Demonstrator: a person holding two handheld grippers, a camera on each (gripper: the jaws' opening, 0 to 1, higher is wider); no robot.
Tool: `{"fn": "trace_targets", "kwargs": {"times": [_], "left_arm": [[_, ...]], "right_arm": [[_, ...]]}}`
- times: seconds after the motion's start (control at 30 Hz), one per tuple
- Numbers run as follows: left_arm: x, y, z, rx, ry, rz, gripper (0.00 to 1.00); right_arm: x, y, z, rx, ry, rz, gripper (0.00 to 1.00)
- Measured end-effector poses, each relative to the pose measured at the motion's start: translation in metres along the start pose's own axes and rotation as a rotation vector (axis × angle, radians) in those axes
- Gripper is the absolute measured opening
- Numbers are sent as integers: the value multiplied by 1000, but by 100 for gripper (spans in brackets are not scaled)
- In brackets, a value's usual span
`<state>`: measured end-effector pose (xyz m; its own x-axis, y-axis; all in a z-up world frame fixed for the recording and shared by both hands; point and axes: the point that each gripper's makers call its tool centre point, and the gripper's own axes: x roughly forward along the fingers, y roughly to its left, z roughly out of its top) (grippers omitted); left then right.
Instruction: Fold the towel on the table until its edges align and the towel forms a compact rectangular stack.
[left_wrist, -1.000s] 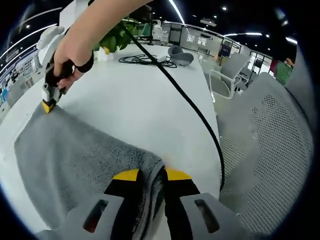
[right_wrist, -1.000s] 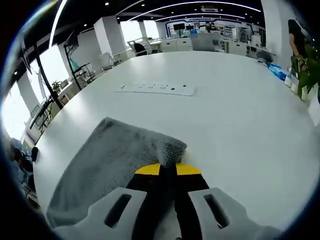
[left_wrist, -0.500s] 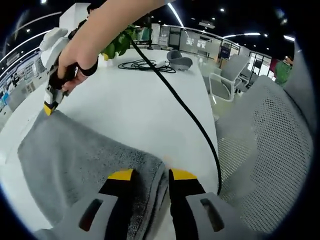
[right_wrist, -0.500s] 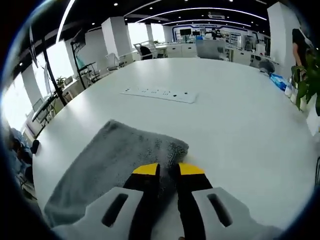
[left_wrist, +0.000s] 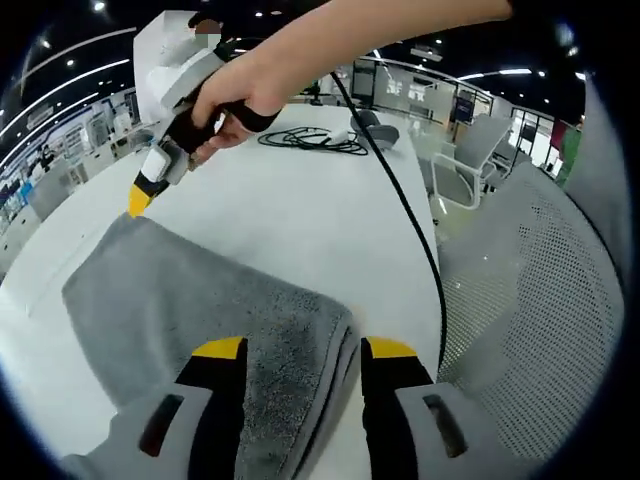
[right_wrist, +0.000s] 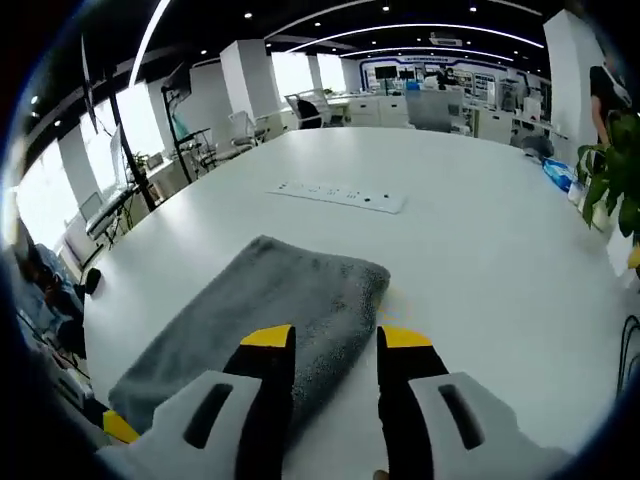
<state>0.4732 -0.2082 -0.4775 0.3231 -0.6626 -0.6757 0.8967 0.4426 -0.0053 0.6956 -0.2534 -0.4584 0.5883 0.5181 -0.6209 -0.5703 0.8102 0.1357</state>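
Observation:
A grey towel (left_wrist: 190, 300) lies folded flat on the white table (left_wrist: 290, 215). In the left gripper view my left gripper (left_wrist: 306, 350) stands open just above the towel's near corner, its yellow-tipped jaws wide apart and holding nothing. My right gripper (left_wrist: 138, 200), held in a person's hand, hovers at the towel's far corner. In the right gripper view the right gripper (right_wrist: 335, 338) is open over the near end of the towel (right_wrist: 270, 300), with nothing gripped. A yellow tip of the left gripper (right_wrist: 118, 426) shows at the lower left.
A black cable (left_wrist: 405, 210) runs from the right gripper across the table to its edge. A cable coil (left_wrist: 310, 140) and a grey bowl (left_wrist: 378, 128) lie at the far end. A mesh chair (left_wrist: 530, 300) stands beside the table. A white power strip (right_wrist: 340, 196) lies beyond the towel.
Both grippers have opened and let go of the towel's corners, then drawn back slightly. The towel now rests folded on the table.

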Motion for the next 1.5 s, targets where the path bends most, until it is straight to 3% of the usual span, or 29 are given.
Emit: {"fn": "trace_targets", "kwargs": {"times": [0.2,0.4,0.7,1.2,1.5], "left_arm": [[-12,-1,-6,16,14,15,53],[-25,0,-19,-6,25,41,56],[-36,-1,-41,1,70,57,58],[-45,-13,-56,-7,90,46,59],[-43,-7,-63,28,121,66,54]], "right_arm": [[-23,10,0,-14,-6,0,34],[-30,23,-8,-54,-7,16,37],[-53,51,-40,-104,19,59,38],[-81,102,-80,-174,47,135,41],[-91,129,-111,-229,90,189,41]]}}
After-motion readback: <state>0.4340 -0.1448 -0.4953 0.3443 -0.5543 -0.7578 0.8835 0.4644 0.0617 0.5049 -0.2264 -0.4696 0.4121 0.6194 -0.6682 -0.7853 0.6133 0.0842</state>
